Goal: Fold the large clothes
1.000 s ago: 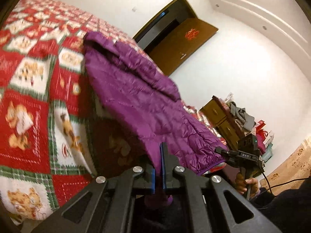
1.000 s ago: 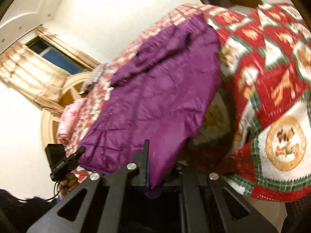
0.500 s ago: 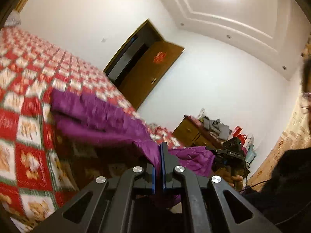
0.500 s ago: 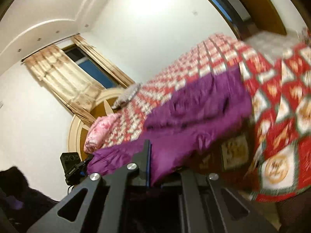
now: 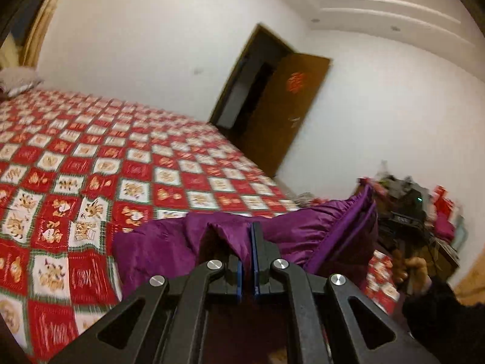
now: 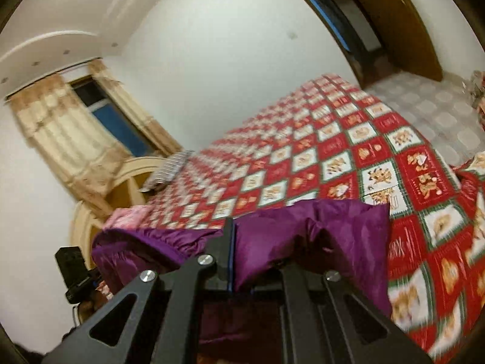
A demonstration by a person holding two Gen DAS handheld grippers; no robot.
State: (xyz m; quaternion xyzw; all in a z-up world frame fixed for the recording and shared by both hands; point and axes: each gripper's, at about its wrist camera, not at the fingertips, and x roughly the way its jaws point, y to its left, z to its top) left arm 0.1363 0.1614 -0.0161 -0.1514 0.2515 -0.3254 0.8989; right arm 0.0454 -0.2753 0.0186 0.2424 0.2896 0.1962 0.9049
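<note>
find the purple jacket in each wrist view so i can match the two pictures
Left wrist view: the purple jacket fills the lower centre, pinched in the left gripper, stretching right towards the other gripper.
Right wrist view: it sits lower centre, pinched in the right gripper, stretching left.
Shared landmark: the red patchwork bedspread behind it, and the brown door.

Purple jacket (image 5: 309,221), glossy and plain, against a bedspread (image 5: 127,163) of red and white squares with green borders and tan bear prints. Brown door (image 5: 285,115), cream curtains (image 6: 69,139), white walls (image 5: 145,39).
</note>
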